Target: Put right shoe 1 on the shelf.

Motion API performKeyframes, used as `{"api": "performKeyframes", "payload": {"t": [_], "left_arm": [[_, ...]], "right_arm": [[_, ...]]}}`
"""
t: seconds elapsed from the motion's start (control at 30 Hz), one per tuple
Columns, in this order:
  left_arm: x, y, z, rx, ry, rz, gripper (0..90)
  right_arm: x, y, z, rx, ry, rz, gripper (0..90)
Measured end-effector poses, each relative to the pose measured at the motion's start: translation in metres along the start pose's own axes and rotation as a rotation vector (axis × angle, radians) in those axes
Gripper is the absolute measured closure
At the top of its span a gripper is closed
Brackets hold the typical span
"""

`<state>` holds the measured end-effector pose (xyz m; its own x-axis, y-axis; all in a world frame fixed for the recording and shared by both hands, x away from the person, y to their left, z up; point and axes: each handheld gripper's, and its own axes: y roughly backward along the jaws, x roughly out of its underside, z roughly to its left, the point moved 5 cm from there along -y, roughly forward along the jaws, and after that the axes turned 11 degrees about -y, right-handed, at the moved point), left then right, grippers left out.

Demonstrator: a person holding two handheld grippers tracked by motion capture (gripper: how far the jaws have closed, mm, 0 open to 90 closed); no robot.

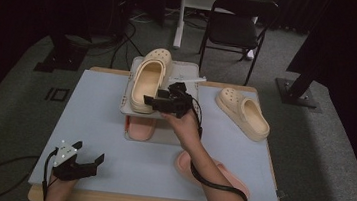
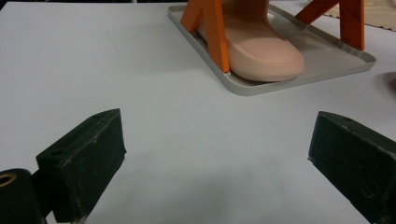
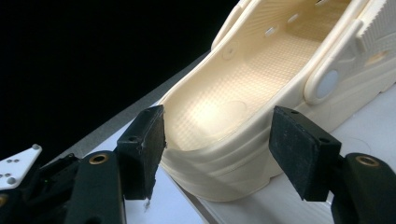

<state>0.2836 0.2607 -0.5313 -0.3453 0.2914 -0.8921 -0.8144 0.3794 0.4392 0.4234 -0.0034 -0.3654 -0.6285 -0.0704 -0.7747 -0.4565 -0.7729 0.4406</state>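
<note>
A cream clog (image 1: 149, 77) lies on the upper grey tray (image 1: 184, 81) of a small two-level rack, toe pointing away from me. My right gripper (image 1: 152, 101) is at its heel. In the right gripper view the jaws straddle the cream clog's (image 3: 243, 93) heel, and the right gripper (image 3: 219, 114) is shut on it, with the left pad (image 3: 147, 140) pressed on the heel wall. My left gripper (image 1: 91, 154) rests at the near left of the table. In its own view the left gripper (image 2: 217, 135) stands open over bare mat.
A pink slipper (image 1: 139, 127) sits on the lower tray (image 2: 289, 86) between orange legs (image 2: 212, 28). A second cream clog (image 1: 243, 112) lies at the right. Another pink slipper (image 1: 187, 164) lies under my right forearm. A black chair (image 1: 237, 24) stands beyond the table.
</note>
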Motion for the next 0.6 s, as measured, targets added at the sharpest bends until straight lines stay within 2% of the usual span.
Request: {"api": "performKeyframes", "payload": {"t": [0.6], "left_arm": [[0.0,-0.001,-0.001,0.001,0.006,-0.001,3.5]], "right_arm": [[0.004,0.025,-0.011,0.005,0.023,-0.035,30.3]]}}
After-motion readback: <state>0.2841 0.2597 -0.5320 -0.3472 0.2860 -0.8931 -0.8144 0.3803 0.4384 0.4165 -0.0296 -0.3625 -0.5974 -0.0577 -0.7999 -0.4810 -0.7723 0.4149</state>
